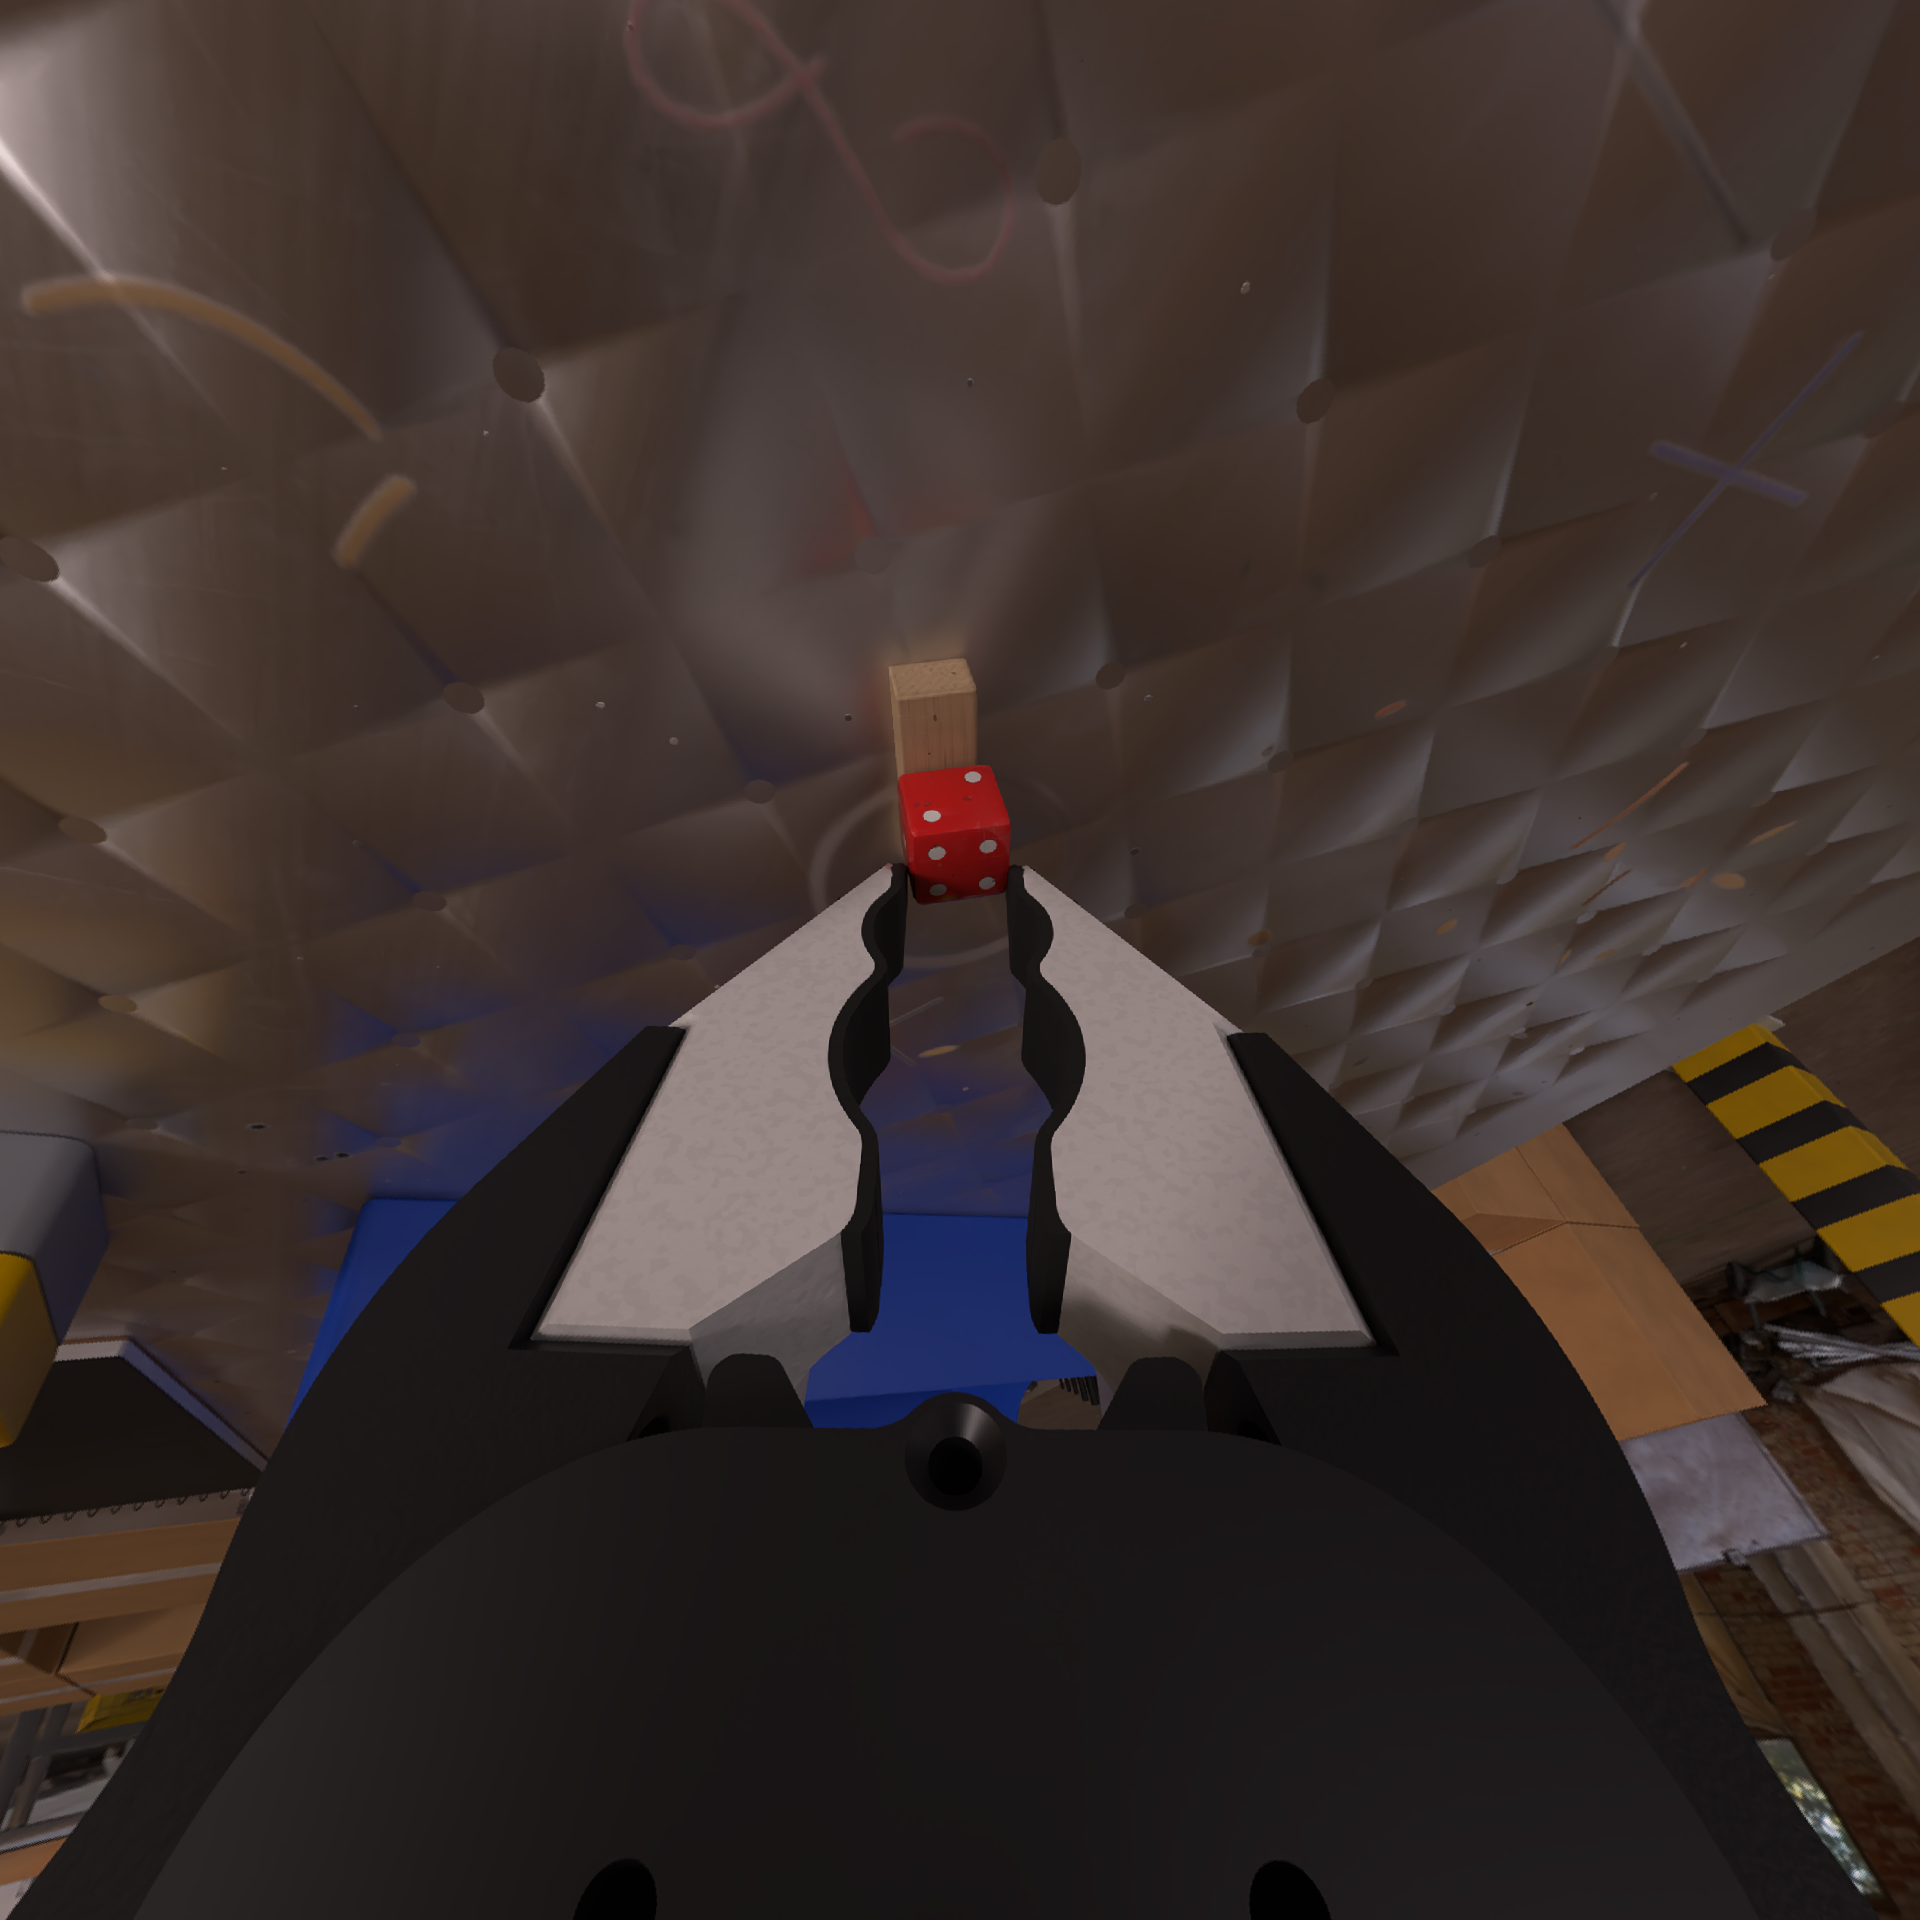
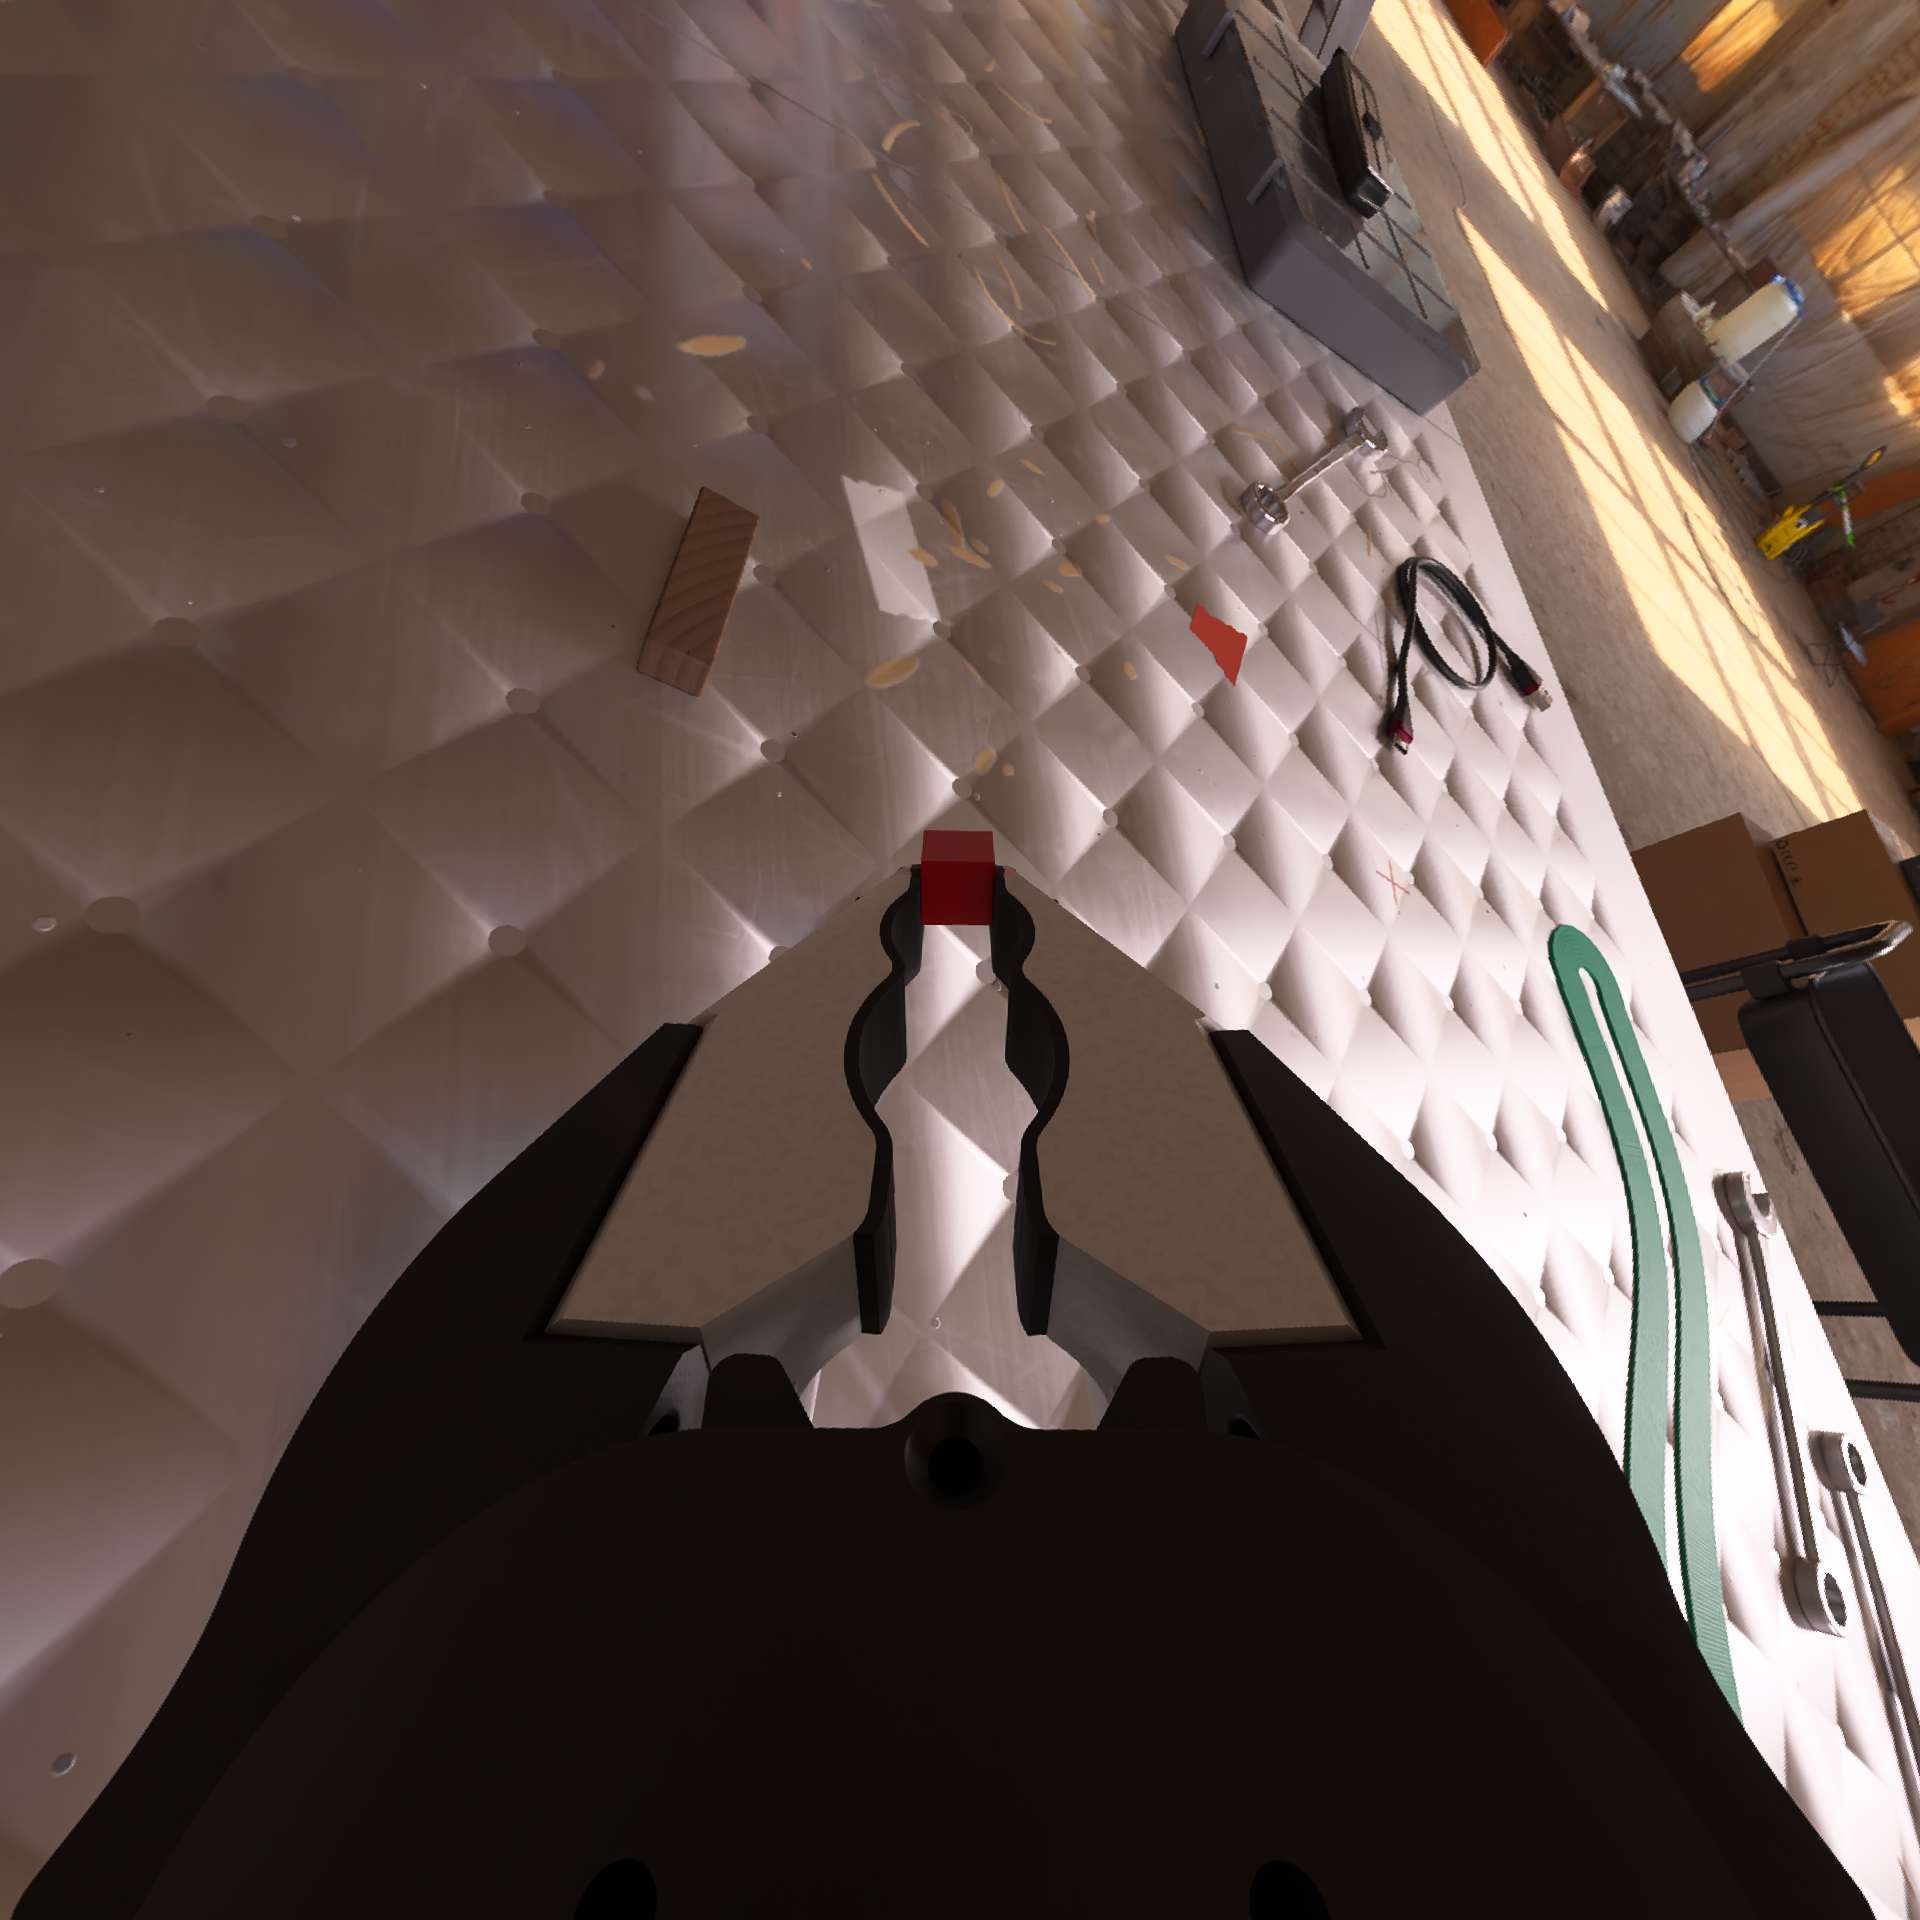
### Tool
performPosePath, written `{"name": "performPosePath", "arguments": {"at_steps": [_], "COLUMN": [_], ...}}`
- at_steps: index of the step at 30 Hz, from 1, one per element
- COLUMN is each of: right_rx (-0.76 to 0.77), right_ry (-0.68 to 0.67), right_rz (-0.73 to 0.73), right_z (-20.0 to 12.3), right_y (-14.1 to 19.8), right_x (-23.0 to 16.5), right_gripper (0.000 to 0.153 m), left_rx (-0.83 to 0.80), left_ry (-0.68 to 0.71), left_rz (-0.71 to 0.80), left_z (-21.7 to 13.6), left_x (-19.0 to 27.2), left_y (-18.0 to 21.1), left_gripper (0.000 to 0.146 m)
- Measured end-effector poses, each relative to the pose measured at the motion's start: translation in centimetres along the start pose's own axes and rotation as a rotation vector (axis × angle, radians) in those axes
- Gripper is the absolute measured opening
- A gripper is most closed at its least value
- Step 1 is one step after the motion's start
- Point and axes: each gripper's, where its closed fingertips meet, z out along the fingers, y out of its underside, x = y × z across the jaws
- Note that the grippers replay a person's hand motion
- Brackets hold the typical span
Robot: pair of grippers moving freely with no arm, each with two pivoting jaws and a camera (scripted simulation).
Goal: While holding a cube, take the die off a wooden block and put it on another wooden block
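Halfway, by the look of it. Left tool (image 1: 955, 883) closed down on the red die (image 1: 954, 831), pinched at the very tips, with only the lower edge of the die between the fingers. Already off its first block, it seems, since nothing shows under the die but tabletop (image 1: 416, 727). Just beyond the die, an upright pale wooden block (image 1: 932, 715), its top bare; probably the target, though cannot tell from here how near the die is to it or whether above it. Right tool (image 2: 956, 883) also narrowed to a small gap, clamped on the plain red cube (image 2: 956, 881) at the tips, so the holding condition met. Well beyond the cube and to its left, a darker wooden block (image 2: 698, 594) lying flat on the tabletop, nothing on it; possibly where the die came from. Left to do: carry the die over a block top, lower, release, keep the cube gripped throughout.
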Motion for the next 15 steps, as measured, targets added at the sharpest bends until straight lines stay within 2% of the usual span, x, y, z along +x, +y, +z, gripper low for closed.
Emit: {"name": "performPosePath", "arguments": {"at_steps": [8, 15], "right_rx": [0.001, 0.0], "right_ry": [0.0, -0.012], "right_rz": [-0.004, 0.004], "right_z": [-0.1, 0.0], "right_y": [-0.1, 0.0], "right_x": [0.0, -0.1], "right_gripper": [0.011, 0.011], "left_rx": [0.075, 0.251], "left_ry": [-0.087, -0.111], "left_rz": [0.012, 0.06], "left_z": [-2.0, -8.3], "left_x": [-0.2, 2.4], "left_y": [-0.4, -1.2], "left_gripper": [0.019, 0.019]}}
